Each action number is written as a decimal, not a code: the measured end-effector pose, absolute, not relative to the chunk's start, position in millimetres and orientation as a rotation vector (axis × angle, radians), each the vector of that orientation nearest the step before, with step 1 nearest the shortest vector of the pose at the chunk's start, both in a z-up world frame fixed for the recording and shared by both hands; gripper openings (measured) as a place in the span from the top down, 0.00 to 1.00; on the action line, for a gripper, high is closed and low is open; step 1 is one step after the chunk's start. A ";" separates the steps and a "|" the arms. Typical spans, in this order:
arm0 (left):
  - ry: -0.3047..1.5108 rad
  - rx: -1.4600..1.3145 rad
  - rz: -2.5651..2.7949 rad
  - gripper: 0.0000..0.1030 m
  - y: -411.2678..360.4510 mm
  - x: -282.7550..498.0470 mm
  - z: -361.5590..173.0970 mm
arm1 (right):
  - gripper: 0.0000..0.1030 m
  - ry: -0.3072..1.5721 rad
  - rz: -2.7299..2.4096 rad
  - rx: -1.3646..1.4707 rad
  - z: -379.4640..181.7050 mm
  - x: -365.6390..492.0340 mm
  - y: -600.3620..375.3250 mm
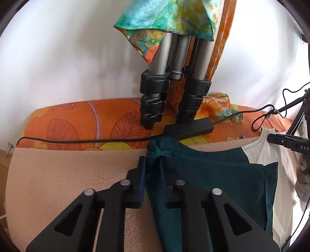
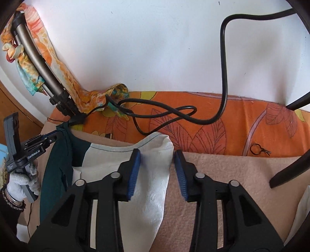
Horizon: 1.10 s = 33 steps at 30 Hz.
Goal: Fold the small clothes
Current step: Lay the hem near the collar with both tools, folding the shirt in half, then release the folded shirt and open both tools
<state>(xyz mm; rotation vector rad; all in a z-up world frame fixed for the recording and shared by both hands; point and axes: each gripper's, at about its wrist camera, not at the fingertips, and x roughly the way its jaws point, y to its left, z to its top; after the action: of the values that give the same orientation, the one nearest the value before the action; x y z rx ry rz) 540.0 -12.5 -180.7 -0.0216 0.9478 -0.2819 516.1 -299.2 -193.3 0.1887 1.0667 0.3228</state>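
Observation:
A teal cloth (image 1: 213,174) lies on the beige blanket (image 1: 58,174), overlapping a white cloth (image 2: 151,184) with a dark-stitched edge. My left gripper (image 1: 152,160) is shut on the bunched far corner of the teal cloth, lifting it slightly. The right wrist view shows the same grip from the side, with the left gripper (image 2: 48,138) in a gloved hand (image 2: 19,186). My right gripper (image 2: 157,153) straddles the far corner of the white cloth. Its blue pads (image 2: 135,174) stand apart, and the right pad is clear of the fabric. In the left wrist view the white cloth (image 1: 259,155) shows at the right edge.
Behind the blanket lies an orange floral sheet (image 2: 232,120) against a white wall. Tripod legs (image 1: 153,93) draped with a colourful scarf (image 1: 164,17) stand on it, beside a black adapter box (image 1: 189,129) and looping black cables (image 2: 166,114). A dark slanted leg (image 2: 286,168) crosses at right.

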 end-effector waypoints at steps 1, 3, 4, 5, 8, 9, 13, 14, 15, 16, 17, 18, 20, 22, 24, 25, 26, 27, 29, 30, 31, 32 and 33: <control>0.939 -0.010 -0.274 0.96 -14.3 539.4 -180.6 | 0.88 1.068 0.318 0.197 -193.9 518.0 -298.1; 0.928 0.007 -0.274 0.98 -17.9 538.6 -180.1 | 0.93 1.057 0.319 0.187 -192.3 517.6 -293.7; 0.925 0.004 -0.269 0.99 -17.6 538.3 -179.0 | 0.94 1.048 0.317 0.172 -189.7 515.9 -291.0; 0.924 0.002 -0.263 0.99 -20.3 538.6 -178.0 | 0.95 1.039 0.315 0.165 -187.1 514.5 -289.1; 0.895 -0.005 -0.263 0.99 -19.3 533.4 -167.6 | 0.95 1.011 0.324 0.168 -170.9 507.9 -289.5; 0.884 -0.012 -0.273 0.99 -20.5 534.2 -162.7 | 0.95 1.004 0.337 0.164 -163.7 504.5 -289.4; 0.861 -0.015 -0.292 0.99 -22.8 523.7 -134.7 | 0.96 0.974 0.361 0.137 -132.2 487.7 -286.4; 0.850 -0.011 -0.295 0.99 -24.1 519.0 -126.3 | 0.96 0.968 0.361 0.133 -124.4 483.1 -285.4; 0.831 -0.004 -0.298 0.99 -24.8 512.4 -116.6 | 0.96 0.962 0.370 0.133 -115.9 476.8 -285.8; 0.819 -0.005 -0.307 0.99 -24.1 505.9 -107.9 | 0.96 0.956 0.377 0.130 -107.7 470.3 -284.7; 0.809 -0.004 -0.316 0.99 -23.3 498.1 -99.4 | 0.96 0.948 0.379 0.121 -100.0 463.4 -282.6; 0.799 0.001 -0.319 0.99 -21.2 492.2 -91.0 | 0.96 0.943 0.384 0.117 -92.5 455.8 -280.9; 0.776 0.025 -0.323 0.99 -19.9 474.3 -75.1 | 0.96 0.933 0.396 0.103 -78.2 438.3 -276.5; 0.759 0.034 -0.331 0.99 -15.6 453.4 -60.4 | 0.96 0.922 0.401 0.075 -66.2 420.0 -271.6; 0.745 0.038 -0.334 0.99 -13.3 432.5 -50.0 | 0.96 0.915 0.406 0.060 -57.3 401.1 -266.5; 0.739 0.039 -0.336 0.99 -11.9 420.5 -44.8 | 0.96 0.912 0.411 0.057 -53.6 389.6 -265.0; 0.734 0.040 -0.343 0.99 -6.5 405.6 -38.0 | 0.96 0.911 0.410 0.053 -51.4 379.2 -263.4; 0.729 0.040 -0.347 0.99 -2.5 392.5 -35.5 | 0.96 0.913 0.411 0.054 -48.9 367.2 -263.0; 0.727 0.045 -0.355 0.99 1.6 366.5 -33.2 | 0.96 0.902 0.409 0.037 -44.6 340.8 -260.9; 0.723 0.049 -0.362 0.99 3.3 350.8 -32.3 | 0.96 0.894 0.415 0.032 -43.3 326.9 -259.7; 0.713 0.064 -0.364 0.99 4.7 337.5 -31.9 | 0.96 0.893 0.421 0.040 -43.6 313.9 -257.9; 0.702 0.072 -0.367 0.99 5.5 322.8 -33.7 | 0.96 0.894 0.426 0.048 -45.3 301.5 -255.9; 0.704 0.079 -0.378 0.99 6.2 309.3 -37.5 | 0.96 0.888 0.431 0.045 -46.4 286.3 -254.7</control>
<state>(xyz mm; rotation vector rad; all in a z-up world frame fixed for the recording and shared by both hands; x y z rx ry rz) 309.3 6.2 -37.5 0.0794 0.7044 -0.3776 286.3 -254.7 -46.4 0.0453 0.8880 0.4313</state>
